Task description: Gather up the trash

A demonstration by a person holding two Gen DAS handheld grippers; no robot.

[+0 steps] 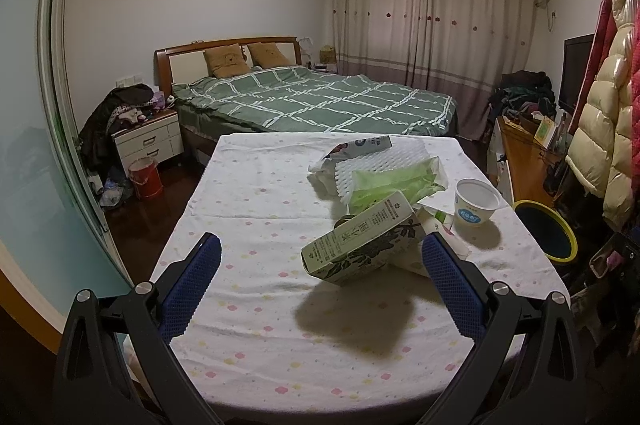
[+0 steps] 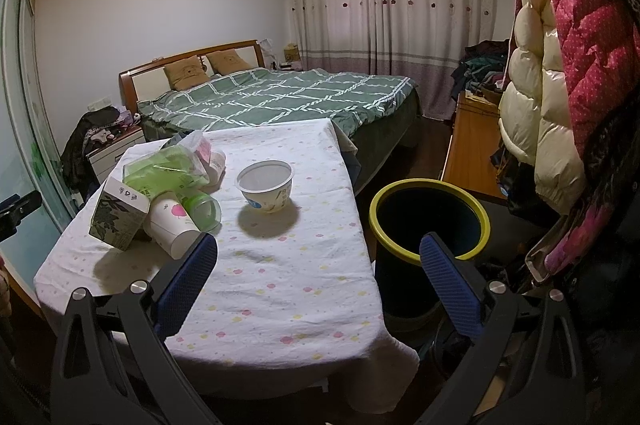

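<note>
A pile of trash lies on the cloth-covered table [image 1: 248, 209]: a green-and-white carton [image 1: 360, 245], a green plastic bag [image 1: 396, 181], white foam netting [image 1: 380, 161] and a white paper cup [image 2: 172, 225]. A white bowl [image 1: 478, 201] stands apart to the right; it also shows in the right wrist view [image 2: 266, 187]. A dark bin with a yellow rim [image 2: 430, 221] stands off the table's right side. My left gripper [image 1: 320, 257] is open and empty, just short of the carton. My right gripper [image 2: 318, 257] is open and empty, over the table's right edge beside the bin.
A bed with a green checked cover [image 1: 320, 101] stands behind the table. A nightstand [image 1: 148, 141] and a red bucket [image 1: 145, 177] are at the left. A wooden desk [image 2: 472, 153] and hanging coats [image 2: 560, 65] crowd the right side.
</note>
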